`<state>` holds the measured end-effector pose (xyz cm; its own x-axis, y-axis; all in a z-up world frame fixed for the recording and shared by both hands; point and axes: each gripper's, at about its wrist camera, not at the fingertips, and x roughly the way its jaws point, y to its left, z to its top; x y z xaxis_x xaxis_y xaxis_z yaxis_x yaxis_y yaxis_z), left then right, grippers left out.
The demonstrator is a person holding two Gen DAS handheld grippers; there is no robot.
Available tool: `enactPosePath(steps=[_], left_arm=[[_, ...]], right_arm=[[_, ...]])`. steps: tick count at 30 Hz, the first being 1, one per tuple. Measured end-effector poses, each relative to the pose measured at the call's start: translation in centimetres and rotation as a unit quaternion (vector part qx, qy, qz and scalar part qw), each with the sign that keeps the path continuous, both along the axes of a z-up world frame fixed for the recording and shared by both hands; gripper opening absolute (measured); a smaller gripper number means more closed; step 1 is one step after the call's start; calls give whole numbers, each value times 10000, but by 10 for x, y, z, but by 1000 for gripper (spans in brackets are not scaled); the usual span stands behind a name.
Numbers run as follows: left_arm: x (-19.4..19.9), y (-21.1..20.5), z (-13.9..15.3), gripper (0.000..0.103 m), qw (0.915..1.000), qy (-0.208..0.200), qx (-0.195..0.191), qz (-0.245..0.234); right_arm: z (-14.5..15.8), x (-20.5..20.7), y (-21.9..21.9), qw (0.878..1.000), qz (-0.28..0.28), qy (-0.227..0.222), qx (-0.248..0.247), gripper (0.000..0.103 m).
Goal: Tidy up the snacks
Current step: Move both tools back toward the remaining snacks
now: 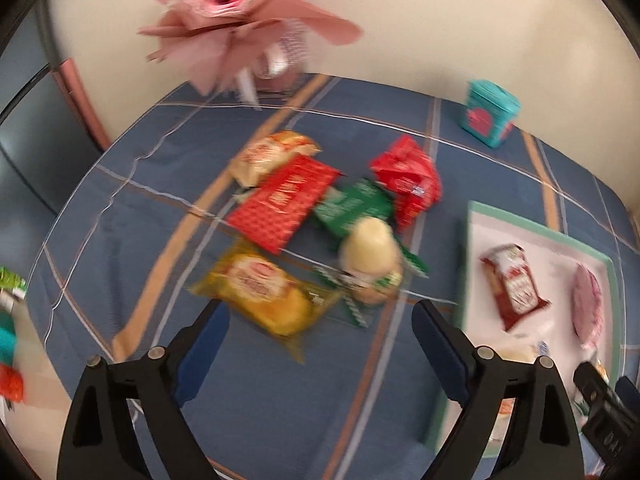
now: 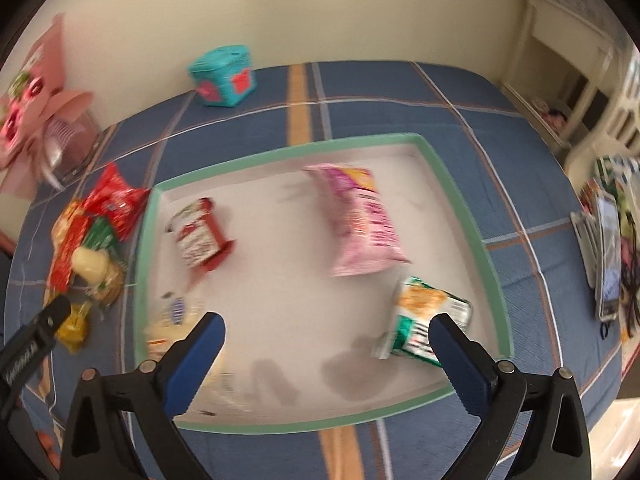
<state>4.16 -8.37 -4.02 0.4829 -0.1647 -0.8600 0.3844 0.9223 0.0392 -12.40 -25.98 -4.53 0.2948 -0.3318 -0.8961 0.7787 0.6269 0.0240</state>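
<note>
While both views are smeared by motion blur, the layout on the blue plaid tablecloth is readable.

The left gripper stands wide, with nothing between its fingers. It hangs over the loose pile of snacks. In the left wrist view, a yellow packet lies just above the left finger at about 11 o'clock from the gripper's midpoint. A cream bottle-shaped item lies at 1 o'clock, resting on a green packet. A red flat packet sits at 12 o'clock, partly over a pale orange-printed packet. A crumpled red bag lies beside the green packet.

The right gripper is also spread wide and empty, and hangs over the white tray with a green rim. The tray holds at least 4 snacks in the right wrist view: a red-and-white packet at 10 o'clock, a pink bag at 12 o'clock, a green-and-white packet just beside the right finger at 3 o'clock, and a pale packet behind the left finger.

A teal box stands near the wall. A pink bouquet stands at the table's far left corner.
</note>
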Motion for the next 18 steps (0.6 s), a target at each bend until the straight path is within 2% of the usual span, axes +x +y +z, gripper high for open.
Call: enactPosePath(steps=[1,10,18], left_arm=[[5,6,0,103,10000,-6,-14,88],[35,51,0,103,9975,-292,41,637],[61,89,-5,103,9940,-147,-166,1071]], right_arm=[[1,4,4,10000,54,-17,-12,103],[7,50,54,9972,652,-376,-50,103],[6,84,93,9923,1080,-591,122,103]])
